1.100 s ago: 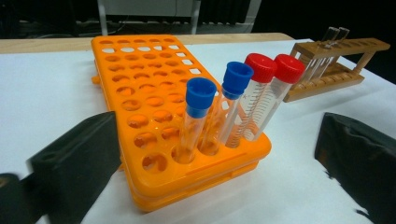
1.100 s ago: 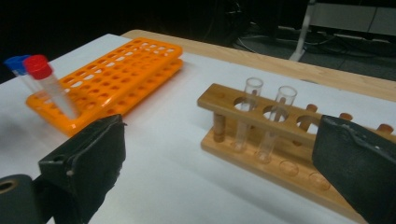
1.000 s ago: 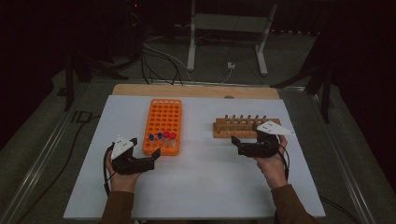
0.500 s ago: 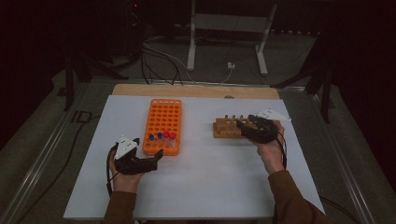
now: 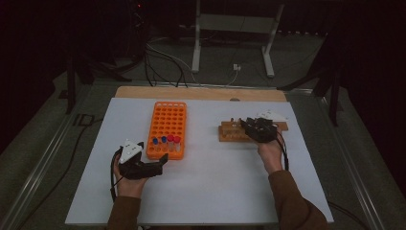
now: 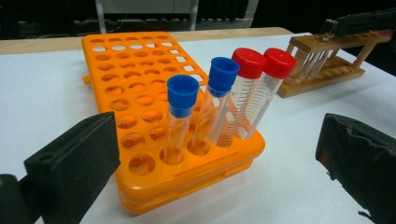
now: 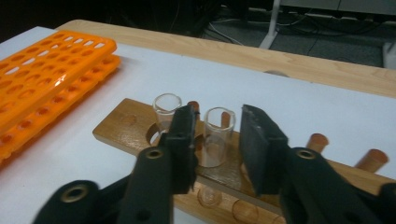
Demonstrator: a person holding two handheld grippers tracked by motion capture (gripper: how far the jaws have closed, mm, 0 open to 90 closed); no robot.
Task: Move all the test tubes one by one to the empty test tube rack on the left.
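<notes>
A white table (image 5: 210, 191) is seen, edged with wood at the far side. An orange rack (image 5: 167, 128) is set on it just ahead of the left gripper (image 5: 160, 165); a wooden rack (image 5: 232, 132) is placed beneath the right gripper (image 5: 250, 127).

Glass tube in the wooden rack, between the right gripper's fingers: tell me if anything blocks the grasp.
Nothing visible does. The right gripper is open, one finger on each side of the glass tube in the wooden rack. A second tube stands just outside the left finger, not between.
</notes>
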